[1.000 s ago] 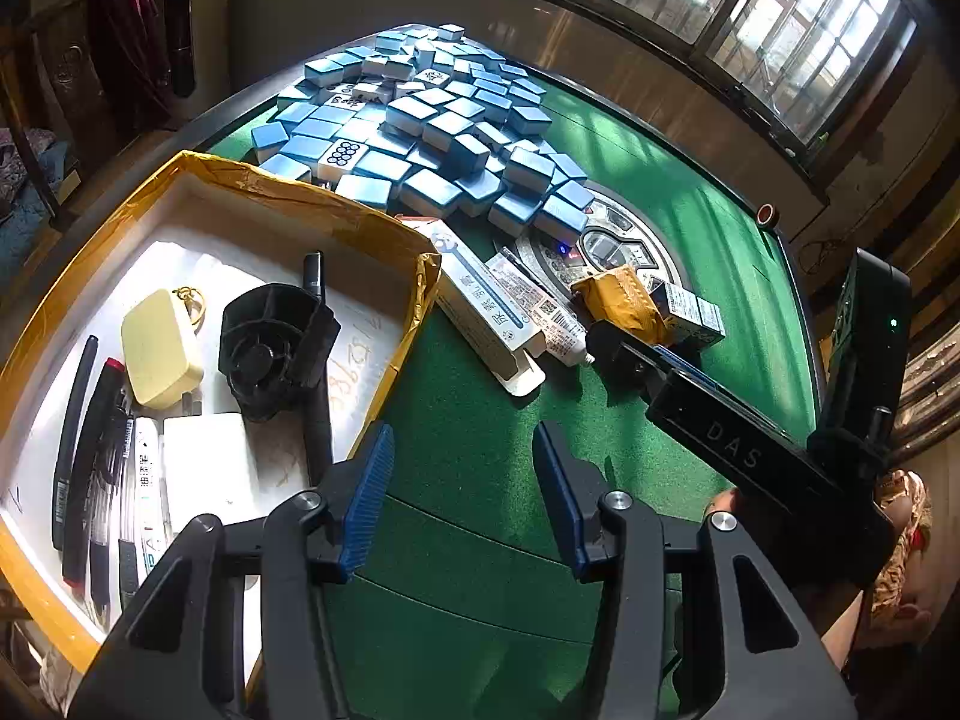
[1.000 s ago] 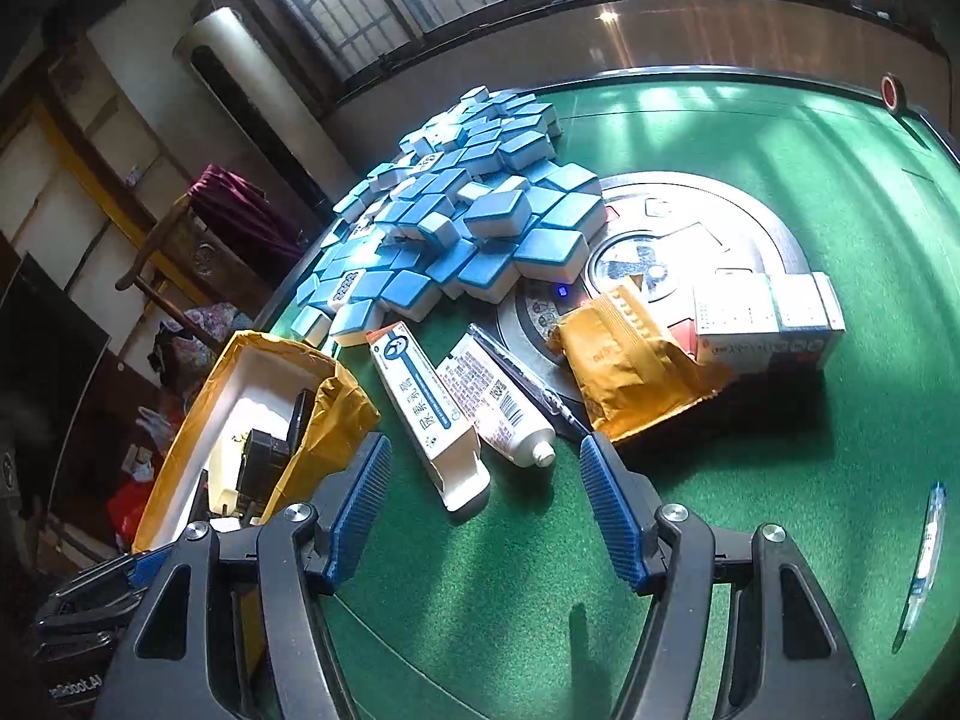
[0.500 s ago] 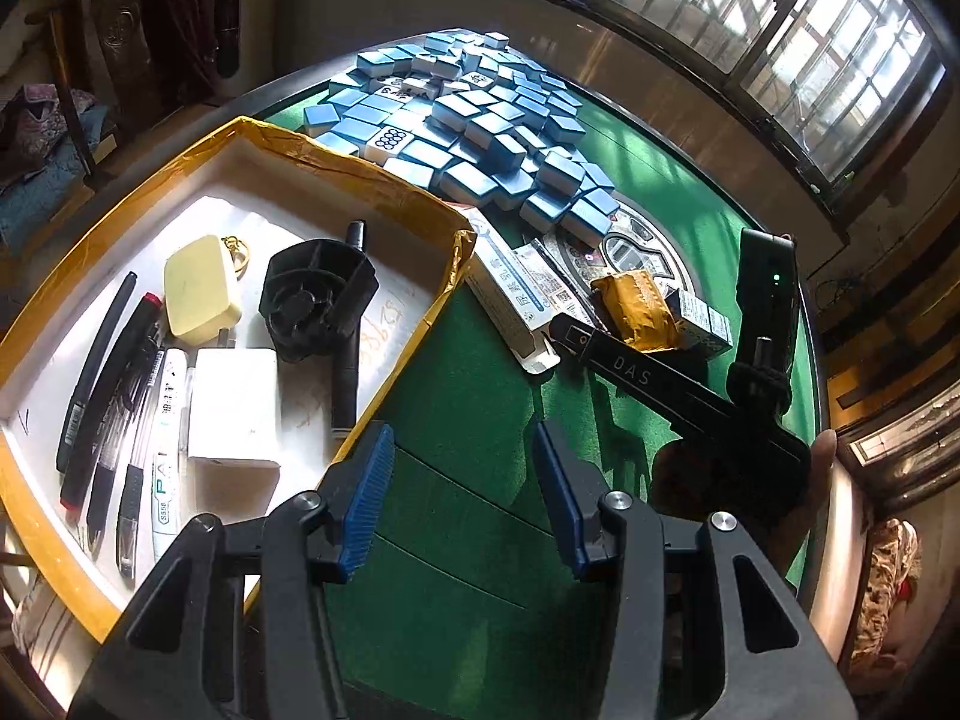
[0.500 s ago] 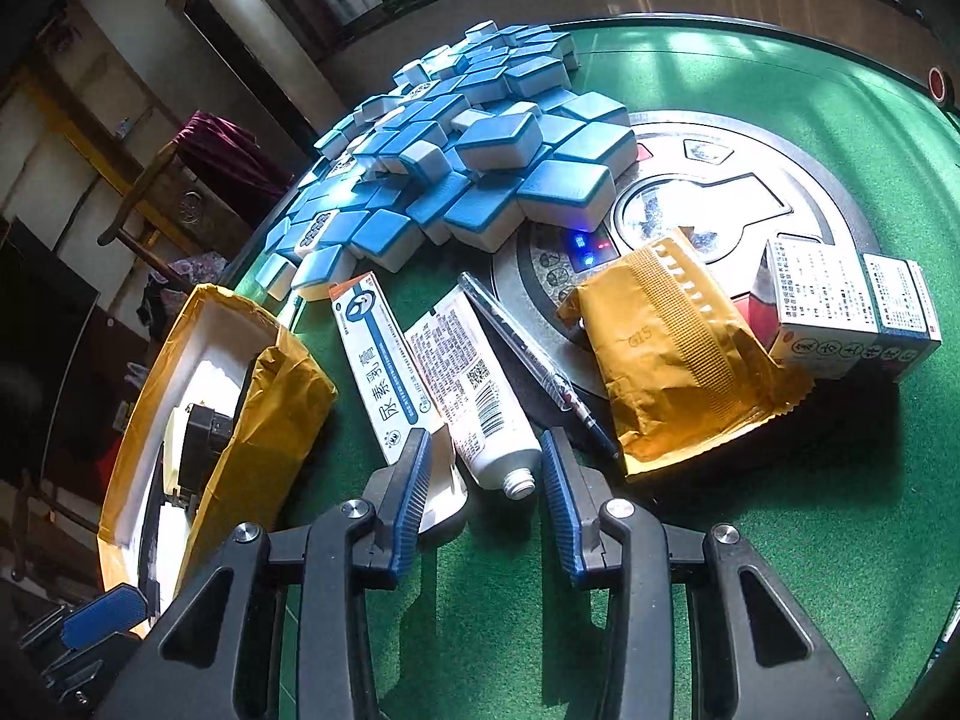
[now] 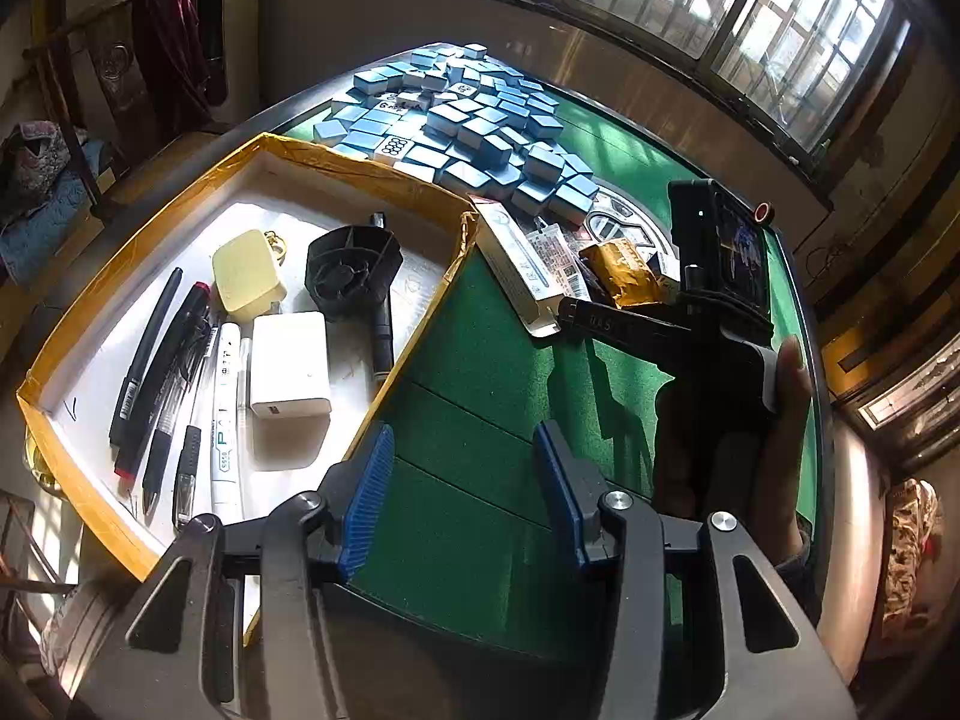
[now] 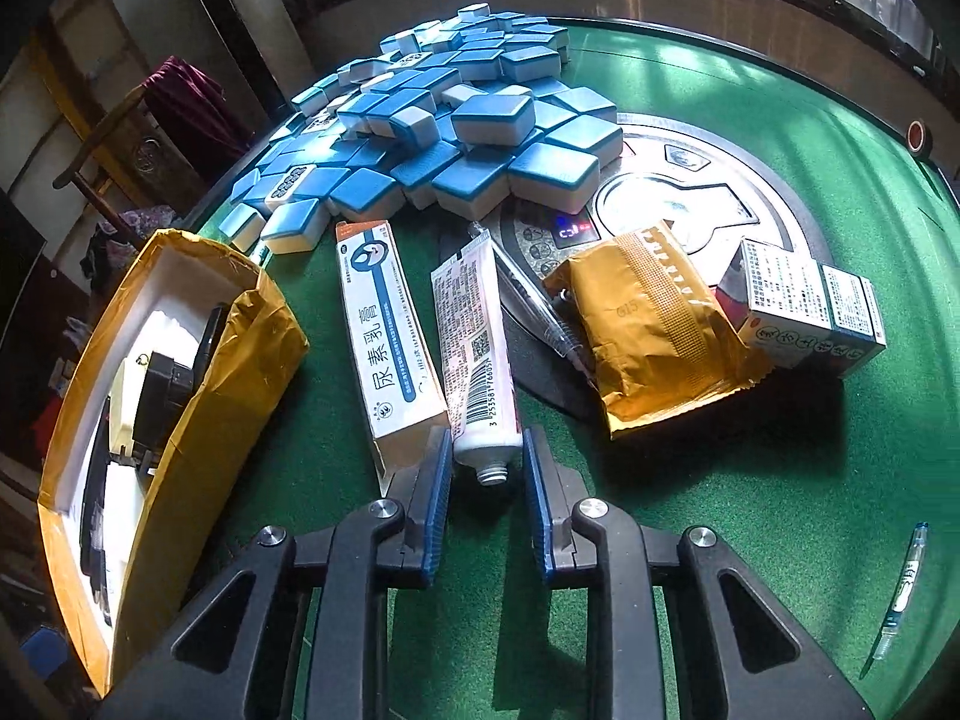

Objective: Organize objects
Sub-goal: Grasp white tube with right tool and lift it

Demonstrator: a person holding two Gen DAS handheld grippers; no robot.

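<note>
Tube (image 6: 477, 360) neck sits between the closing right gripper (image 6: 486, 480) pads; I'd clamp its shoulder. Left gripper (image 5: 468, 498) hangs empty.

Daylight enters through the barred windows (image 5: 738, 6), striping the green table (image 6: 750, 138). Glare on the metal disc (image 6: 672, 204). Hard shadows beside objects. Sharp focus centrally; strong fisheye bending, dark vignetted corners.
</note>
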